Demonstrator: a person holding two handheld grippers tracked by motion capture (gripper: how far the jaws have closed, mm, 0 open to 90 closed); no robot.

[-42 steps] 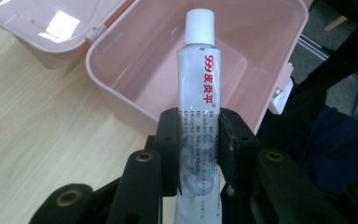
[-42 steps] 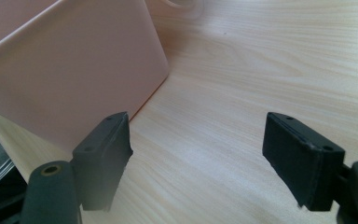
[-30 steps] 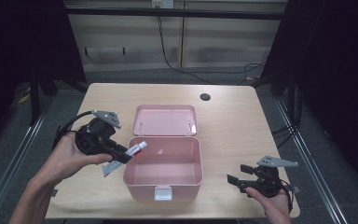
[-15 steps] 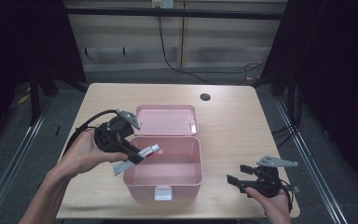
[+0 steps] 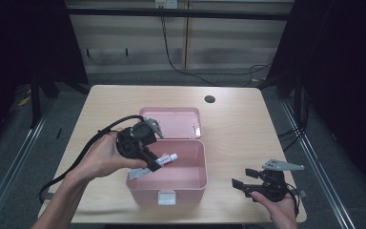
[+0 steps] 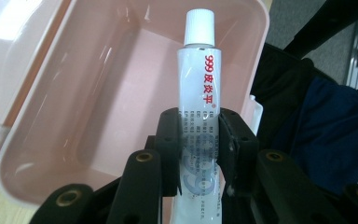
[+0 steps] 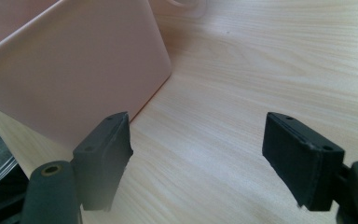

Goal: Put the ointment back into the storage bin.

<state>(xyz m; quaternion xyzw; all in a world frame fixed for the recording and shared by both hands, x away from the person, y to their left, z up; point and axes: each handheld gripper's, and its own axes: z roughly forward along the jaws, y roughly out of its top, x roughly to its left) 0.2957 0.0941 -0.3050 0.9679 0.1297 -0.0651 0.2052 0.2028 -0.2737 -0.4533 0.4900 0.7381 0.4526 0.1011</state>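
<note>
At five o'clock, right gripper (image 5: 242, 185): jaws spread, empty, resting on the table (image 5: 238, 124).
Left gripper (image 5: 155, 162): clenched on the ointment tube (image 6: 199, 100), above the pink box (image 5: 169, 183), centre.
Lid (image 5: 171, 121): open, twelve o'clock.
Risk: released tilted, the tube could catch the rim and drop outside.

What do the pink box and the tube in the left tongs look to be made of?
Pink box: likely moulded plastic, smooth and semi-glossy, with light reflections on its walls. Tube: white, glossy, probably laminated plastic or soft metal, with a ribbed white plastic cap; the left tongs clamp it.
</note>
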